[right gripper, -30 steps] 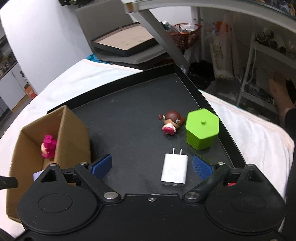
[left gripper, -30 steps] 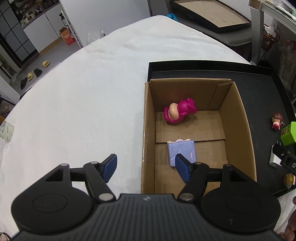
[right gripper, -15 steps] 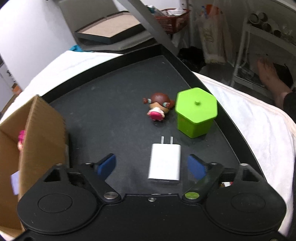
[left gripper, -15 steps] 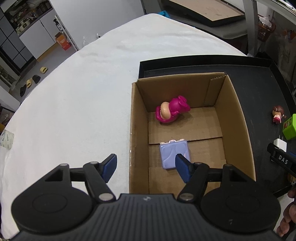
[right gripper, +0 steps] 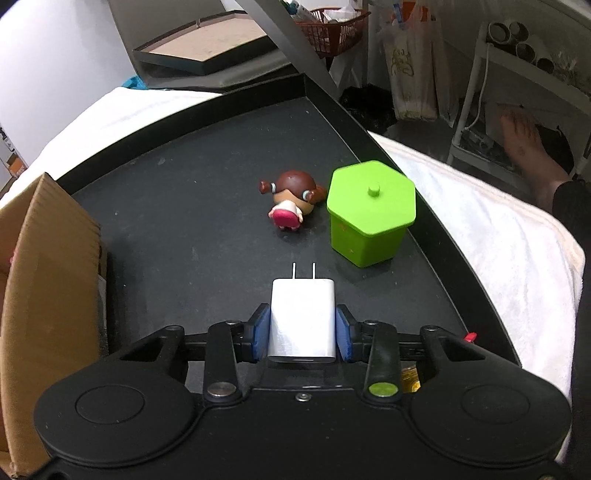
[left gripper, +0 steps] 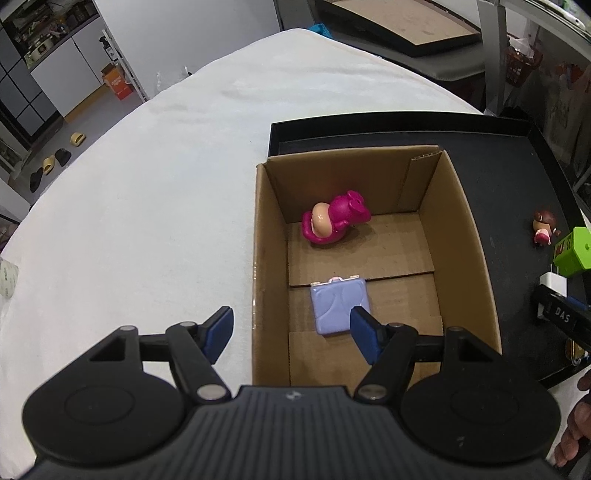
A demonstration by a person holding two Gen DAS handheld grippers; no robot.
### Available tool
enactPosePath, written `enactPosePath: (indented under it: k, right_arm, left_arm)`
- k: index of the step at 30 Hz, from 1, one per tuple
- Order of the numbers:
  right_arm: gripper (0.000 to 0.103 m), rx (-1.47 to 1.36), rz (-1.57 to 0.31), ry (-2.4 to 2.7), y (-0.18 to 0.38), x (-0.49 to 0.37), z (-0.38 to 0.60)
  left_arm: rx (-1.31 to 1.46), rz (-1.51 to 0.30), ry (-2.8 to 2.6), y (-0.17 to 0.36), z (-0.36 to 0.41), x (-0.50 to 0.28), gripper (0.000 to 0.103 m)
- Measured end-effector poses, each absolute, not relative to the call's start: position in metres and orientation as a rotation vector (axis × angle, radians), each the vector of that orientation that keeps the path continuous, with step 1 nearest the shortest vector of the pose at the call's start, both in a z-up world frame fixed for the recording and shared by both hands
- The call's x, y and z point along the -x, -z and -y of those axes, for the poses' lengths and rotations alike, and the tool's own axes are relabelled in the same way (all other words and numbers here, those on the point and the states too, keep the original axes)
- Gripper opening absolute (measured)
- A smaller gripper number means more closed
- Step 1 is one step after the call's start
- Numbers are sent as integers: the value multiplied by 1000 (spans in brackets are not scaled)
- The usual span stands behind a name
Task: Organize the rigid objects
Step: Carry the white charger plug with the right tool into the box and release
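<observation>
My right gripper (right gripper: 302, 332) is low over the black tray (right gripper: 184, 177). Its jaws are closing, and the blue pads (right gripper: 261, 334) touch both sides of a white plug charger (right gripper: 303, 317), prongs pointing away. Beyond it lie a small brown-haired doll (right gripper: 290, 201) and a green hexagonal lidded pot (right gripper: 369, 218). My left gripper (left gripper: 291, 332) stands open and empty above the near left wall of an open cardboard box (left gripper: 271, 258). Inside the box lie a pink toy figure (left gripper: 334, 221) and a lilac case (left gripper: 338, 306).
The box (right gripper: 48, 277) sits on the tray's left part, atop a table under a white cloth (left gripper: 147, 184). A framed board (right gripper: 207, 44) and a wire basket (right gripper: 328, 26) stand behind. A person's foot (right gripper: 524, 147) shows at the right, beside a white rack.
The right gripper sank toward the tray and its jaws came in from wide apart onto the white charger. The left gripper kept its opening and barely shifted over the box.
</observation>
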State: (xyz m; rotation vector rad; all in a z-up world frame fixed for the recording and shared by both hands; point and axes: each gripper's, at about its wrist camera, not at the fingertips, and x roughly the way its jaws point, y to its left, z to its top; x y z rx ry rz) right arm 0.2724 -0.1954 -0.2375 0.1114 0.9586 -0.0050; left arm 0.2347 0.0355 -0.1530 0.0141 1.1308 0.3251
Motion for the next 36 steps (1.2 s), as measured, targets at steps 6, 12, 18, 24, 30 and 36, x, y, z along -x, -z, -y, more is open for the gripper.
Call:
enactPosePath:
  k: [6,12,18,24,30,36]
  right_arm:
    - [36,-91,-907,-11,220,-266,192]
    - [36,-82,-866,-18,206,-262,192]
    - [36,-109,-844,-39,194,-263,191]
    - [36,-96,-815,-71,179,-260,182]
    - [36,-86,-773,-104,166,-254,170]
    - [36,-102,-737,-130,156,-252,157]
  left_arm:
    - [5,-1126,-332,149,-44,-232,68]
    - [11,-1123,-326,148,-50,-229,68]
    - [15,-1126,-314,148,-53,-228,68]
    - [17,-1121,-306,148,-58,-226,68]
    - [24,-1125,-299,149,-63,-223,68]
    - [40,-1132,-289,150,-69,-222,68]
